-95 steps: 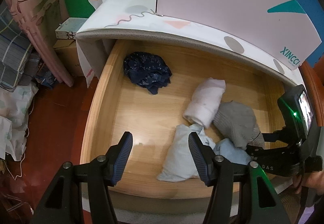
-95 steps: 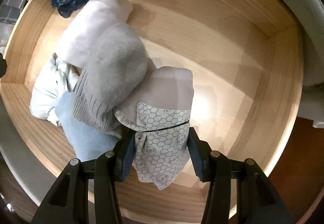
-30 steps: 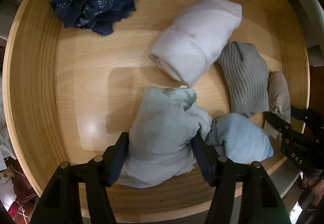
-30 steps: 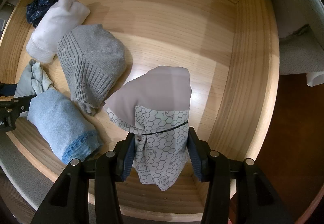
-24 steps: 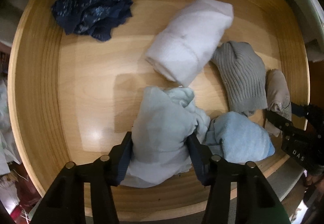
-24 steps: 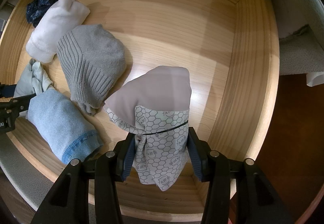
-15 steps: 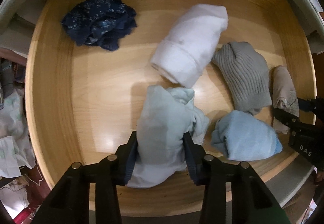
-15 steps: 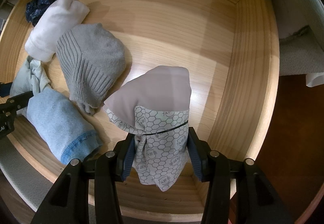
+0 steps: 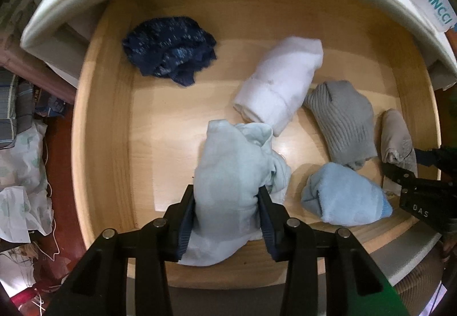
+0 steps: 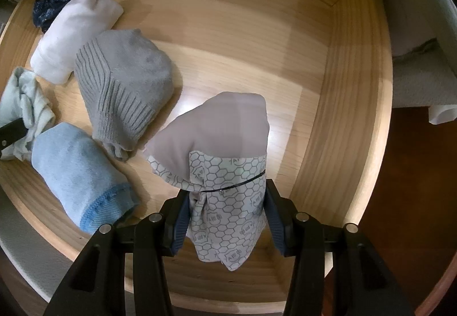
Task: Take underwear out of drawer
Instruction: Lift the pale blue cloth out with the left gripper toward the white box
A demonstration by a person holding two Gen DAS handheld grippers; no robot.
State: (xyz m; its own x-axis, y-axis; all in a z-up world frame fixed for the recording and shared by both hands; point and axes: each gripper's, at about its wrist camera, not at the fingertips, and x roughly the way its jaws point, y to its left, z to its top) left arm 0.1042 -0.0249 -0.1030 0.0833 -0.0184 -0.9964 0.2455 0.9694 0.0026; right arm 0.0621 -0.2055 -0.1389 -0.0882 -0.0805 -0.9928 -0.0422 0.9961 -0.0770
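The left tool (image 9: pixel 227 210) has its two fingers squeezed on a pale blue bundle of underwear (image 9: pixel 234 173), and the cloth bulges out above and below the pads. The right tool (image 10: pixel 225 213) pinches a beige pair with a honeycomb waistband (image 10: pixel 225 161), holding it by the band while the rest sticks up loose. Both pieces hang over the inside of the wooden drawer (image 9: pixel 114 122), so they are not out yet. Lying on the drawer floor are a dark blue lacy pair (image 9: pixel 170 49) in the far corner, a white roll (image 9: pixel 278 84), a grey ribbed roll (image 9: pixel 341 119) and a light blue roll (image 9: pixel 342 194) near the front wall. These things look soft and very light. They will squash and bend, not break. They may unroll or slip if only a thin edge is pinched. It seems best to grab a roll across its fat middle, or at a thick waistband, so that many layers sit between the fingers. The lacy pair is crumpled, so a pinch on its highest bump should work.
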